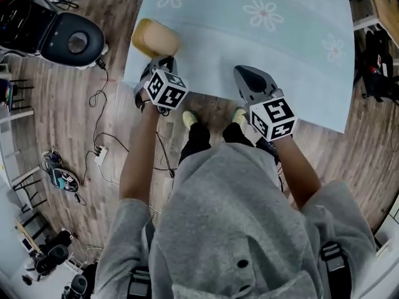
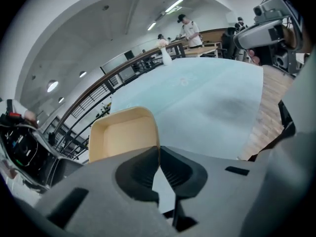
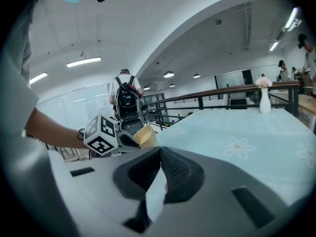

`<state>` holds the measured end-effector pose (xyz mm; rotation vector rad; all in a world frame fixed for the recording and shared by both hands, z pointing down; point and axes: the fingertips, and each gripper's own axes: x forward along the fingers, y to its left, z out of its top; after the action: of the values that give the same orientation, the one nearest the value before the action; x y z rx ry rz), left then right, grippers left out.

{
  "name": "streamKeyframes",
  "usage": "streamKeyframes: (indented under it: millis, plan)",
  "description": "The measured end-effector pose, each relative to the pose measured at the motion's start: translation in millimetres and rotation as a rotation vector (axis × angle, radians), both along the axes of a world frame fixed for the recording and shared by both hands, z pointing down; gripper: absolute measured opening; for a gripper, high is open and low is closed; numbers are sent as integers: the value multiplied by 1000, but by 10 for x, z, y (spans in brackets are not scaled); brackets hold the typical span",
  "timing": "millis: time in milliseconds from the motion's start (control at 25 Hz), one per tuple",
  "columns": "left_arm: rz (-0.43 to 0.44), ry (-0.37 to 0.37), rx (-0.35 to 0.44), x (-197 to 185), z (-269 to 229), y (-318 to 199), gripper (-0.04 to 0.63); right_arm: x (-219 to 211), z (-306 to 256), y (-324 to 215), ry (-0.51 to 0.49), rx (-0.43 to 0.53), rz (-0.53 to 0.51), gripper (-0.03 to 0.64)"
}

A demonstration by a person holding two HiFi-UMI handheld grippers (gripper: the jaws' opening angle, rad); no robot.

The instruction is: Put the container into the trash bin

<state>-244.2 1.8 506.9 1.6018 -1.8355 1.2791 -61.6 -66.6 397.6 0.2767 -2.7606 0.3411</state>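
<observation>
A tan, open-topped container (image 1: 154, 38) hangs over the near left corner of the table (image 1: 249, 42), which has a pale blue flowered cloth. My left gripper (image 1: 163, 60) is shut on the container's rim. In the left gripper view the container (image 2: 123, 139) sits left of the closed jaws, its right wall pinched at my left gripper (image 2: 159, 149). The black trash bin (image 1: 73, 39) with a round lid stands on the wooden floor left of the table. My right gripper (image 1: 242, 71) is shut and empty above the table's near edge. The right gripper (image 3: 161, 149) looks toward the container (image 3: 145, 136).
Cables and a power strip (image 1: 100, 156) lie on the wooden floor to the left. A white vase (image 3: 265, 101) stands at the table's far side. A railing (image 3: 217, 97) runs beyond the table. People (image 2: 190, 31) stand far off at other tables.
</observation>
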Motion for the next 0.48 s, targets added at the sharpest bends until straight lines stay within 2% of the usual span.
streamKeyframes:
  millis: [280, 480]
  plan:
    - [-192, 16, -6, -823, 134, 1060, 29, -858, 112, 622, 28, 2, -151, 26]
    - [-311, 58, -12, -1193, 355, 1747, 29, -1234, 215, 970, 68, 5, -216, 26]
